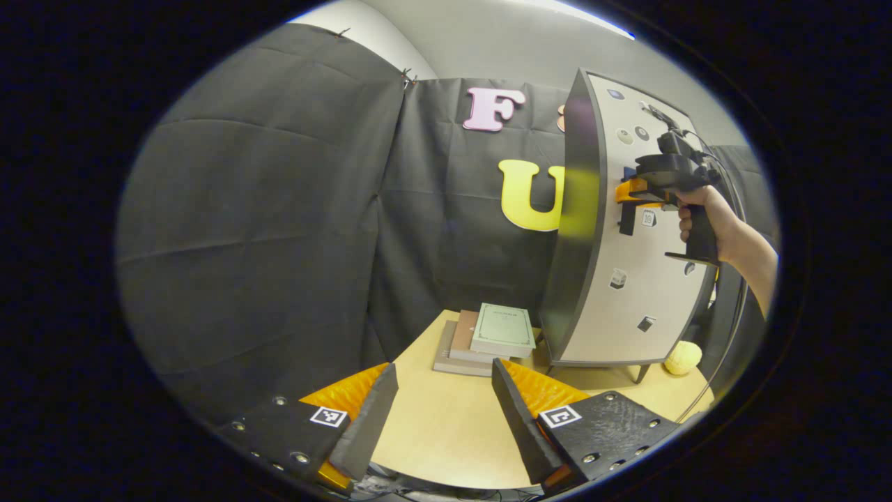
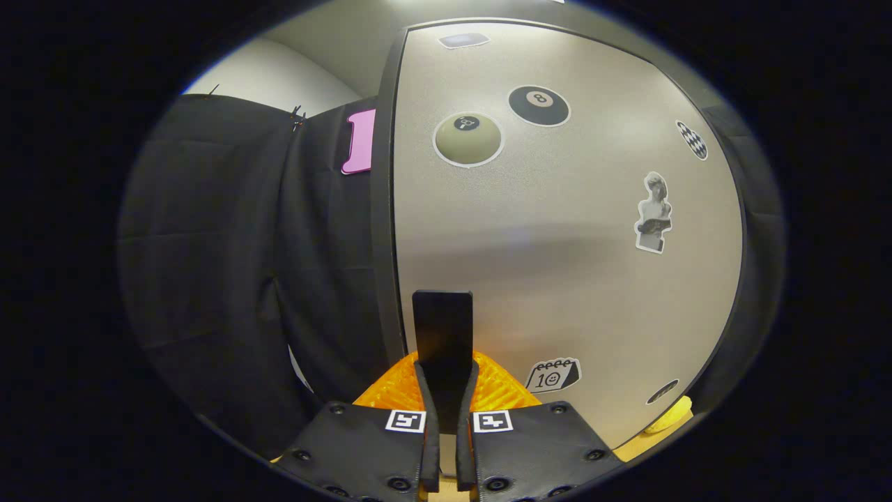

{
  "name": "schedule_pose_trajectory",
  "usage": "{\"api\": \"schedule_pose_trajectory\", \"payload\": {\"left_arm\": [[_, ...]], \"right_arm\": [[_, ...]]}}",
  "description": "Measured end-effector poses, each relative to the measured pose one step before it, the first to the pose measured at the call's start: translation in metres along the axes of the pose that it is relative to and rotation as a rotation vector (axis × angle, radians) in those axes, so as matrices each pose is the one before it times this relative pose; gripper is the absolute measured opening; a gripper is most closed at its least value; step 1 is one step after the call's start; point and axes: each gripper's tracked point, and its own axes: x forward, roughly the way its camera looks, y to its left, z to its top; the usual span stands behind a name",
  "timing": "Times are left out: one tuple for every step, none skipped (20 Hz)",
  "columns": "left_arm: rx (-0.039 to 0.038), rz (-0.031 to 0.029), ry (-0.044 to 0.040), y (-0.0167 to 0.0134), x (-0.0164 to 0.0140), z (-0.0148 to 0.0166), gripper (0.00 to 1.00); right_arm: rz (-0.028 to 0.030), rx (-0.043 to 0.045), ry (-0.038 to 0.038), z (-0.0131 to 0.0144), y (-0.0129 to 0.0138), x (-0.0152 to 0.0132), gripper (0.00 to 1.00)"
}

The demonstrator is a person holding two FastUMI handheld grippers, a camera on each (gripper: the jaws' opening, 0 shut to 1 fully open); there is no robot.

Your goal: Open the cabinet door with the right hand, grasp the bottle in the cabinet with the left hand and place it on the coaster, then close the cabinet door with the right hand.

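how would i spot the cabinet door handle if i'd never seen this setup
Find the tall pale cabinet door dotted with stickers. Near its left edge, low down, a flat dark upright handle sticks out, with the right gripper shut on it. Unlike the flat stickers around it, it is plain and stands off the door.

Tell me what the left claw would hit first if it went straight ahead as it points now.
Probably the stack of books on the table. The open left claw points over bare tabletop toward them; the cabinet stands just right of that line. Depth is unclear.
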Motion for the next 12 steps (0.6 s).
{"api": "schedule_pose_trajectory", "payload": {"left_arm": [[-0.00209,-0.00128,0.00072,-0.00093,-0.00104,-0.00109,0.84],[-0.00008,-0.00293,0.00057,-0.00158,-0.0001,0.00002,0.82],[0.00183,-0.00148,0.00219,-0.00126,-0.00109,-0.00117,0.82],[0.00254,-0.00041,0.0025,-0.00117,0.0,-0.00034,0.82],[0.00145,-0.00182,0.00105,-0.00175,-0.00301,-0.00025,0.84],[0.00029,-0.00397,-0.00052,-0.00289,-0.00318,0.00042,0.82],[-0.00193,-0.0059,-0.0014,-0.00491,-0.00513,-0.00102,0.82],[-0.0102,-0.00675,0.00383,-0.00373,-0.00355,0.00033,0.82],[-0.01488,-0.00799,0.0016,-0.00543,-0.00221,-0.0012,0.82],[-0.01659,-0.0083,0.00233,-0.00538,-0.00201,0.00227,0.83],[-0.01458,-0.01087,-0.00102,-0.0055,-0.00271,0.00036,0.84],[-0.00819,-0.00836,-0.0038,-0.00611,-0.0017,0.00306,0.84]], "right_arm": [[0.01341,-0.01408,0.0094,-0.00198,-0.0002,-0.00091,0.11],[0.01145,-0.00323,0.00077,0.0003,0.00048,-0.00201,0.11],[0.00955,-0.00077,0.00062,-0.00004,0.00051,-0.00267,0.11],[0.01163,-0.00553,-0.00087,-0.00072,0.00058,-0.00355,0.11],[0.01345,0.00096,-0.00298,0.00001,0.00098,-0.0048,0.11],[0.01579,0.00193,-0.00151,-0.00052,0.00244,-0.00581,0.11],[0.01616,0.00041,-0.00088,0.00042,0.00088,-0.00462,0.11],[0.0155,-0.00342,0.00033,-0.00108,-0.00038,-0.00417,0.11],[0.01604,-0.00708,0.00405,-0.00057,-0.00019,-0.00423,0.07],[0.01672,-0.00505,0.0032,-0.0004,0.00111,-0.00547,0.07],[0.01699,0.00181,0.00576,-0.00053,0.00051,-0.00564,0.11],[0.01838,0.00349,0.00653,-0.00104,0.00207,-0.00696,0.11]]}}
